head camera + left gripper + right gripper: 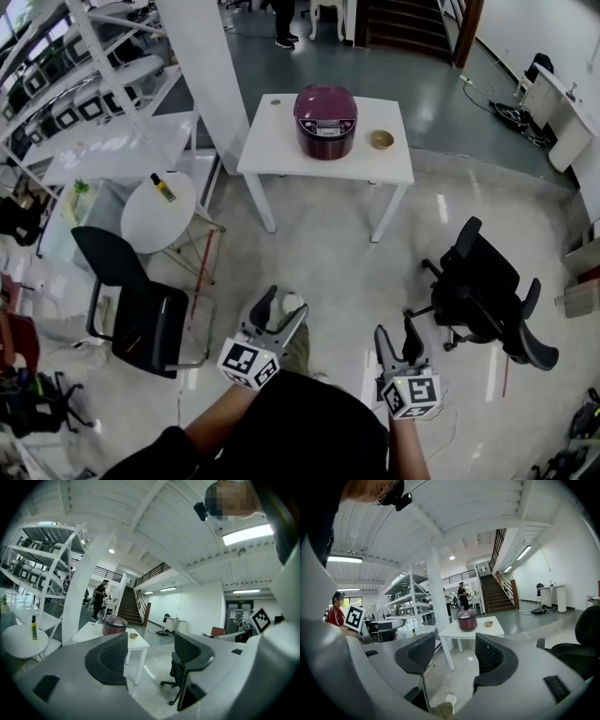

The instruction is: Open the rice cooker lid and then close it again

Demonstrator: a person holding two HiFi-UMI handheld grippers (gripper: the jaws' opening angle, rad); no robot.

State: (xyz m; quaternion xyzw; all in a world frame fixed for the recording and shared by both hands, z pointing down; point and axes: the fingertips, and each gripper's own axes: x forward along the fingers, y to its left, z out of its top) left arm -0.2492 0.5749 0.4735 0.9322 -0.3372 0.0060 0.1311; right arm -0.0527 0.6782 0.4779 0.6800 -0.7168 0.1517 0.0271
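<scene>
The person stands well back from the white table [281, 142], forearms drawn in close to the body and both tools held low, about level with each other. The left gripper [284, 305] tilts a little toward the right, its marker cube turned up toward the head camera. Its jaws stand apart with only bare floor between them. The right gripper [394, 329] points more squarely ahead, and its jaws are likewise spread and hold nothing. In both gripper views the table shows up far beyond the open pads.

The rice cooker [325, 120], a dark maroon pot, sits near the middle of that table. Its lid looks to be down, though it is small from here. A small bowl [382, 140] rests just to its right, apart from it. A black office chair [487, 291] stands off to the person's right, and another black chair [131, 305] to the left. A round white table [150, 223] near the left chair carries a bottle [163, 187].
</scene>
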